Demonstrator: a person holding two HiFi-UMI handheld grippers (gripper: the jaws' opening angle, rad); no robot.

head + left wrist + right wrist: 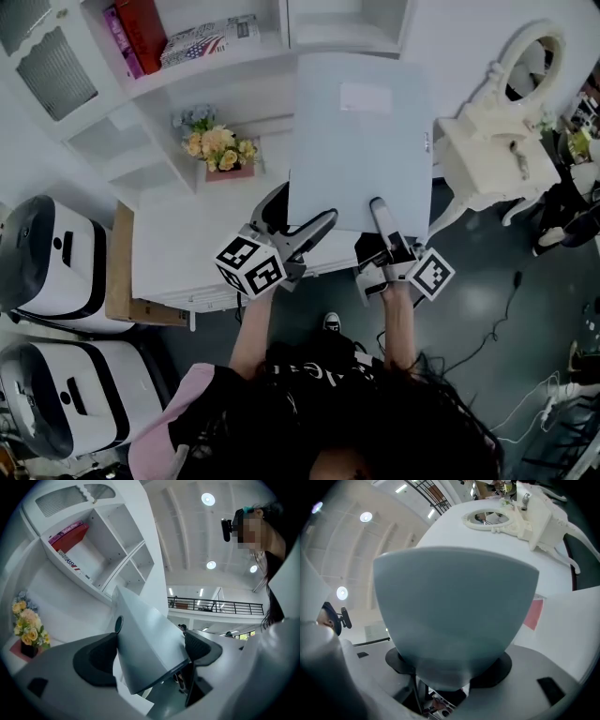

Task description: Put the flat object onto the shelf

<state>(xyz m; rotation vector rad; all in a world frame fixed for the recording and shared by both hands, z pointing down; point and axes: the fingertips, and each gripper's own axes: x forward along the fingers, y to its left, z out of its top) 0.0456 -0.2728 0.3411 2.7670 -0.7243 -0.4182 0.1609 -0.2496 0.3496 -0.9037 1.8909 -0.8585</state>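
Board: the pale grey board (361, 131) is held up in front of the white shelf (173, 141), gripped along its near edge.
Left claw: the left claw (295, 217) pinches the board's near left corner, one pad on each face.
Right claw: the right claw (382, 223) is clamped on the near edge (the board fills most of its own view).
Shelf: books (141, 28) sit in an upper compartment, and flowers (220, 148) stand lower, just left of the board.

Plain pale grey-blue flat object (361, 131); white shelf (178, 89); red and magenta books (139, 28); stars-and-stripes box (211, 39); yellow and cream flowers (220, 145) in pink pot (230, 172); grey left claw (302, 214) and right claw (380, 214), black pads (96, 660), black-and-white square-patterned cubes (250, 265).
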